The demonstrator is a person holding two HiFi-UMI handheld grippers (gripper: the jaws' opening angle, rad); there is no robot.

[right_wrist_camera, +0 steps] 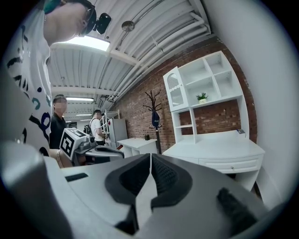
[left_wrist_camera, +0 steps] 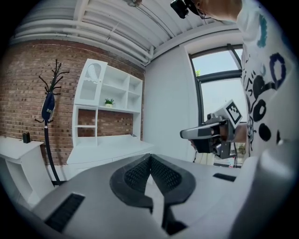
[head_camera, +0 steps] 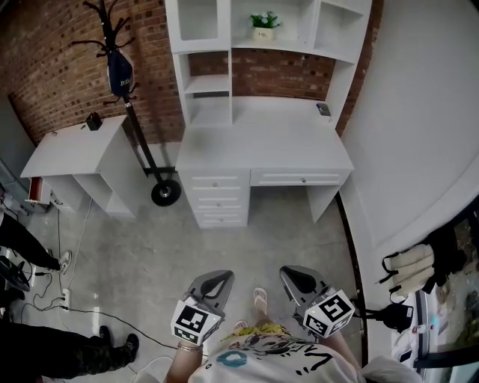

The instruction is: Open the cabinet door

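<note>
The cabinet door (left_wrist_camera: 92,77), white with an arched lattice pane, sits at the upper left of the shelf unit (head_camera: 227,52) along the worktop's (head_camera: 262,146) back edge. A white pot (head_camera: 263,33) on a shelf holds a green plant. The left tongs (left_wrist_camera: 150,157) and right tongs (right_wrist_camera: 150,154) are pressed together, empty, well apart from the worktop.

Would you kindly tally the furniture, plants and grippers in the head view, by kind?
Desk: 1
Side table: 1
Coat rack: 1
Plant: 1
Grippers: 2 (left gripper, right gripper)
Total: 6
</note>
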